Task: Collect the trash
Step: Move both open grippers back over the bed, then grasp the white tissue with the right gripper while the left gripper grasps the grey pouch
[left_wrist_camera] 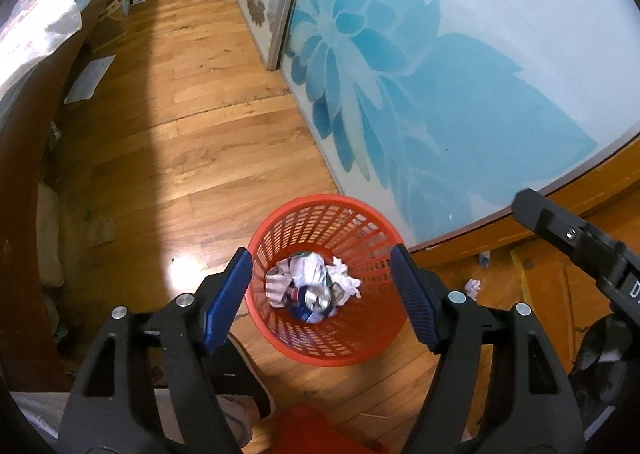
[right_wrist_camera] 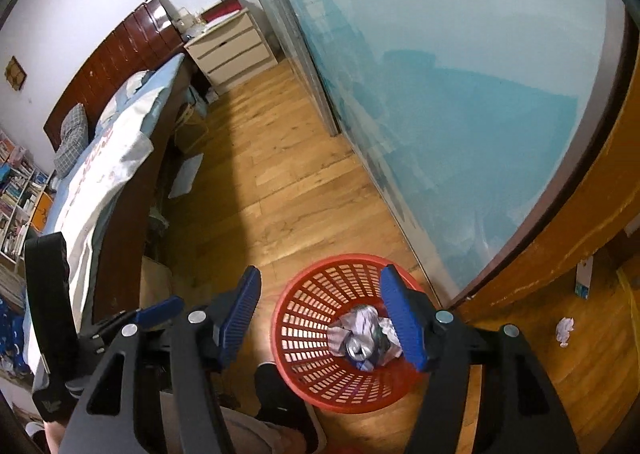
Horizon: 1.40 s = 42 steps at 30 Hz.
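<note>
A red mesh wastebasket (left_wrist_camera: 362, 226) stands on the wooden floor beside the glass door. Inside it lie crumpled white paper (left_wrist_camera: 308, 272) and a crushed can (left_wrist_camera: 318, 300). My left gripper (left_wrist_camera: 322, 296) hangs open right above the basket with nothing between its blue pads. In the right wrist view the same wastebasket (right_wrist_camera: 316, 294) holds the paper (right_wrist_camera: 360, 320) and the can (right_wrist_camera: 358, 348). My right gripper (right_wrist_camera: 326, 316) is open over the basket's left rim, empty. A loose paper ball (left_wrist_camera: 473, 287) lies on the floor to the right; the right wrist view also shows this paper ball (right_wrist_camera: 564, 330).
A bed (right_wrist_camera: 104, 158) with a dark wooden frame runs along the left. White drawers (right_wrist_camera: 230, 48) stand at the far end. A blue flower-patterned glass door (left_wrist_camera: 420, 74) lines the right side. A person's shoe (right_wrist_camera: 280, 394) is near the basket. A small white carton (right_wrist_camera: 583, 281) rests at the right.
</note>
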Available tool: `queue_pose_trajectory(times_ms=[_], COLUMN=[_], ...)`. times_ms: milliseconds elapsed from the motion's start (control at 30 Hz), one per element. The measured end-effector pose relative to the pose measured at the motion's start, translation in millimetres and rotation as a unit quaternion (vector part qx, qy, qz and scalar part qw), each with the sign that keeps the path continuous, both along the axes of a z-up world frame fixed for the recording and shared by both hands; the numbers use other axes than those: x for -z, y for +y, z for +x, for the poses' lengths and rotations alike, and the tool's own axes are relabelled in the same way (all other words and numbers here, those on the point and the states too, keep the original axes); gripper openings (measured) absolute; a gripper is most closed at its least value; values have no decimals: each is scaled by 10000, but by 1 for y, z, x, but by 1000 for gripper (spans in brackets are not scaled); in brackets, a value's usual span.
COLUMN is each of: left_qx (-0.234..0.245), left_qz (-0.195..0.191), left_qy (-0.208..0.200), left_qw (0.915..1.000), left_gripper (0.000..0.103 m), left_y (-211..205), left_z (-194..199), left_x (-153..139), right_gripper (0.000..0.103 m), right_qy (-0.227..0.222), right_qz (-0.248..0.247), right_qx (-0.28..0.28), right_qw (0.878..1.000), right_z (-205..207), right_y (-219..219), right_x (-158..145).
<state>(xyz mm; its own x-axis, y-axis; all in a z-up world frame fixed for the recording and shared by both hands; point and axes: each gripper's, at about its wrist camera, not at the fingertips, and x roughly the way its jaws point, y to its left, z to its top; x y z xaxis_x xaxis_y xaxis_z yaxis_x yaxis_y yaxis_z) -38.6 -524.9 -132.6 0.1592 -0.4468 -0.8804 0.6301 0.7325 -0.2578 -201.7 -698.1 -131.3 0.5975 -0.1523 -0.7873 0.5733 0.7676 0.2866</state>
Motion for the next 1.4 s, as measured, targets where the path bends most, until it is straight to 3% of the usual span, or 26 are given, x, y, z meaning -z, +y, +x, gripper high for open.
queue_pose_trajectory(times_ms=[167,300,400,467,600,700,767,800,900,1000,1100,1200,1300,1333,1400], left_qx=[-89,-411,-913,-1423,-2355,-3166,-3490,-3723,-4043,-4232,-4446,-4510,-4502,-4491,-4438], left_qz=[-270,-741,-900,-890,-598,-582,-860,-985,-864,-1002,-1095,-1037,-1052,-1000,-933], left_qy=[-199,-644,-1221,-1576,-1942,-1637,-1192,-939,-718,-541,-484,-486,-475,-466,-450], left_qw=[9994,9943,9842,9731,9504,9325,9255,9181,9077,8988,8877,8852,8854,8867,8901], left_gripper=[71,71,77,80,83,83,83,83,83,83,83,83,83,83,83], left_y=[20,73,145,211,324,415,467,500,537,566,590,600,607,606,604], left_z=[-3,9,29,50,89,119,133,140,153,165,165,166,164,165,170], left_x=[-27,-82,-130,-158,-172,-155,-139,-128,-114,-107,-107,-108,-107,-106,-102], right_gripper=[63,63,64,64,66,66,67,69,73,73,73,69,65,62,38], right_qy=[-127,-214,-286,-361,-555,-720,-870,-1009,-1289,-1264,-992,-596,-125,81,386], right_qz=[-82,-120,-220,-296,-449,-573,-425,-321,-311,-369,-386,-325,-654,-717,-568], right_qx=[-124,-343,-687,-970,-1764,-2426,-2839,-3102,-3624,-4045,-4464,-4765,-4872,-4883,-4957], right_qw=[9998,9991,9970,9942,9817,9657,9540,9448,9226,9050,8885,8765,8708,8697,8658], right_z=[6,22,46,71,138,192,225,241,285,329,372,406,426,431,437], right_y=[15,37,65,89,161,229,275,300,370,435,493,534,562,571,580], right_x=[-21,-37,-53,-64,-89,-107,-121,-130,-146,-141,-115,-75,-32,-22,0])
